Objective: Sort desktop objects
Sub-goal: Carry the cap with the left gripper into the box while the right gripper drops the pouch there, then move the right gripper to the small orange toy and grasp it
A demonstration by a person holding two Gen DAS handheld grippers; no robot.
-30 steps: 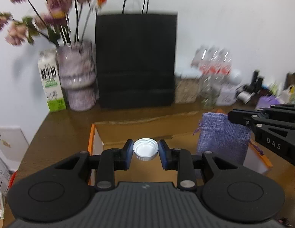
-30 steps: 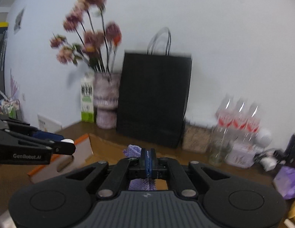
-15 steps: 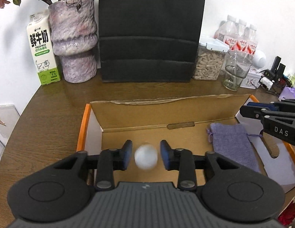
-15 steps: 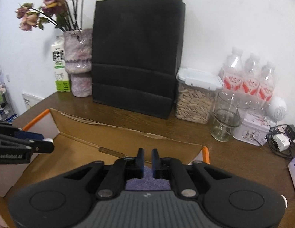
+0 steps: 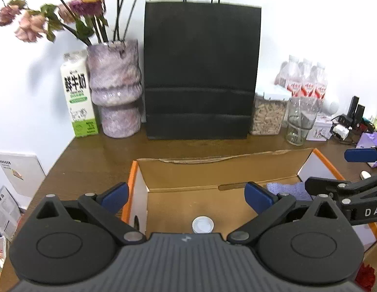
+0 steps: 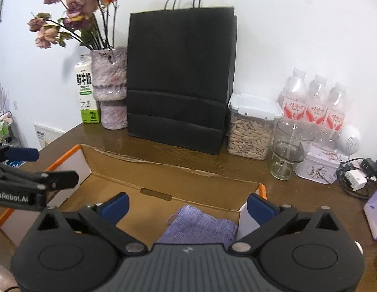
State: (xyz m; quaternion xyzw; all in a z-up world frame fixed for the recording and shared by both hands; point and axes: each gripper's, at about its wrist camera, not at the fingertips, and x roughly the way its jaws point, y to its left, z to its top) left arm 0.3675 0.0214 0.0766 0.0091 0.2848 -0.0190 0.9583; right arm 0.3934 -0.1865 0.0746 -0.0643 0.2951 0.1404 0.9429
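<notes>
Two hand-held grippers, left (image 5: 186, 196) and right (image 6: 187, 205), wide open and empty above cardboard box (image 5: 178, 168) holding bottle cap (image 5: 202, 225) and purple pouch (image 6: 200, 226); best lifted straight clear.

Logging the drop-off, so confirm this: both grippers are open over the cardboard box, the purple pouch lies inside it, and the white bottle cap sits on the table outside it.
Wrong on the cap: the left wrist view shows the white bottle cap on the floor of the cardboard box, not outside it. The rest holds.

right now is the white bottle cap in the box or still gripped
In the box: the white cap lies on the cardboard box floor, below the wide-open left gripper.
</notes>
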